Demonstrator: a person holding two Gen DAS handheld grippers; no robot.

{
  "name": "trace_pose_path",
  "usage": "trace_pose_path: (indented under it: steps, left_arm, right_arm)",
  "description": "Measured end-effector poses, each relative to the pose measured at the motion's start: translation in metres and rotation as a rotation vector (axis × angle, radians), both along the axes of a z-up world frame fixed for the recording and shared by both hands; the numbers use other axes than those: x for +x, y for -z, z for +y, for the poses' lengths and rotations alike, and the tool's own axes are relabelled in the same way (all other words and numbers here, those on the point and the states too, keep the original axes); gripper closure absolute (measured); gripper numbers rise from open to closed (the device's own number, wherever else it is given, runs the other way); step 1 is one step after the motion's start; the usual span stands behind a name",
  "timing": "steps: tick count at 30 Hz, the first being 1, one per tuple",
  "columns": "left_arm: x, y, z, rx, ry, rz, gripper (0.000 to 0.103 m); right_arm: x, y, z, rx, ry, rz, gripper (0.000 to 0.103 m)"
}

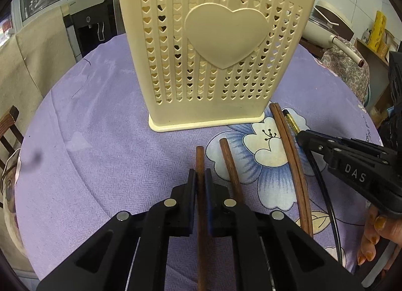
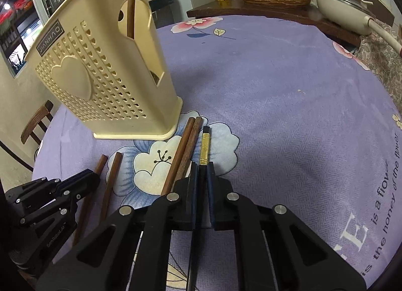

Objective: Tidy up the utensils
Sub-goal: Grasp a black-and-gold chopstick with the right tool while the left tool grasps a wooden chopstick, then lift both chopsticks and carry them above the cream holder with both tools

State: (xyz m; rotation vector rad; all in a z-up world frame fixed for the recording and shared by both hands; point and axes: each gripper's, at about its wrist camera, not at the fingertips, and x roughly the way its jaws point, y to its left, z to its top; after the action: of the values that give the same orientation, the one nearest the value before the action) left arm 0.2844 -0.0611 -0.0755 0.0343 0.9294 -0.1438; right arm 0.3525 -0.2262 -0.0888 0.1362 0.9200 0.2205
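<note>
Your left gripper (image 1: 200,178) has its fingers closed on a brown chopstick (image 1: 200,160) lying on the counter (image 1: 100,127). Your right gripper (image 2: 202,173) pinches a black gold-banded chopstick (image 2: 204,148), seemingly lifted slightly. The cream holder (image 1: 213,52) stands just beyond, near three more brown chopsticks.

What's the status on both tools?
Left tool shut on a brown chopstick. Right tool shut on the black gold-banded chopstick. Cream holder upright ahead, path unobstructed.
</note>
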Motion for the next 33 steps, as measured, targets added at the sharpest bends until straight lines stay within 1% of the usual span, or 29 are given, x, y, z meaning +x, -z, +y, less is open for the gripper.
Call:
trace_pose_path:
  steps: [2,4,6,11,16,23,33]
  left_arm:
    - [0.000,0.000,-0.001,-0.007,0.002,-0.002,0.096]
    - [-0.001,0.000,0.000,-0.029,0.010,0.005,0.096]
    - [-0.001,0.000,0.001,-0.056,0.015,0.012,0.096]
    - [-0.005,-0.008,0.005,-0.078,0.005,-0.012,0.096]
    - [-0.013,-0.022,0.014,-0.105,-0.007,-0.043,0.096]
    - [-0.029,-0.053,0.025,-0.140,-0.014,-0.121,0.096]
    - [-0.066,-0.104,0.036,-0.158,-0.004,-0.256,0.096]
  right_arm:
    - [-0.002,-0.001,0.000,-0.019,-0.004,-0.004,0.095]
    - [-0.004,-0.003,-0.002,-0.010,-0.002,-0.010,0.095]
    - [-0.007,-0.004,-0.007,0.018,0.005,-0.011,0.095]
    - [-0.013,-0.008,-0.022,0.103,0.005,-0.014,0.095]
    - [-0.024,-0.021,-0.031,0.147,-0.004,-0.048,0.095]
    - [-0.048,-0.055,-0.034,0.171,-0.046,-0.148,0.095]
    - [-0.086,-0.102,-0.043,0.240,-0.099,-0.270,0.096]
